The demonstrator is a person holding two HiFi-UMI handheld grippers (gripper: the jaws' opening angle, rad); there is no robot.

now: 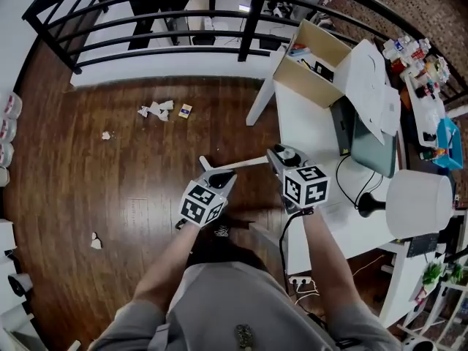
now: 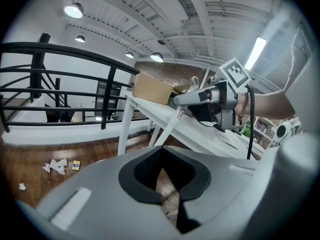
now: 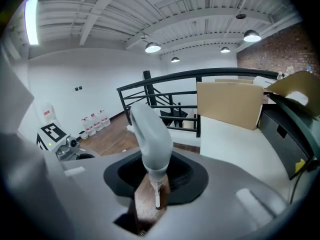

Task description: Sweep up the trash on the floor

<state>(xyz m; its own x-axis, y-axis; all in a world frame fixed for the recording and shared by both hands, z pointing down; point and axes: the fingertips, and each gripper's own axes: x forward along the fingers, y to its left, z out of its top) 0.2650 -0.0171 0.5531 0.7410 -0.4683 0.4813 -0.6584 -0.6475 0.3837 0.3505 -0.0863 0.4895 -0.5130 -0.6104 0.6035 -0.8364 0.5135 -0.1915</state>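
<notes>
Trash lies on the dark wood floor: crumpled white paper (image 1: 155, 110) (image 2: 55, 166), a small yellow box (image 1: 186, 110) (image 2: 75, 165), and two white scraps (image 1: 106, 134) (image 1: 96, 241). A pale grey-white handle (image 1: 234, 164) (image 3: 152, 139) has its narrow end between the jaws of my right gripper (image 1: 276, 154) (image 3: 152, 189), which is shut on it. The handle reaches left across the floor in the head view. My left gripper (image 1: 221, 177) (image 2: 161, 181) hangs beside it over the floor, shut and holding nothing. All the trash lies well beyond both grippers.
A white table (image 1: 307, 123) stands at the right with an open cardboard box (image 1: 318, 61), a laptop (image 1: 373, 148) and a white lamp (image 1: 417, 203). A black railing (image 1: 146, 20) runs along the far side. Water bottles (image 1: 9, 123) line the left edge.
</notes>
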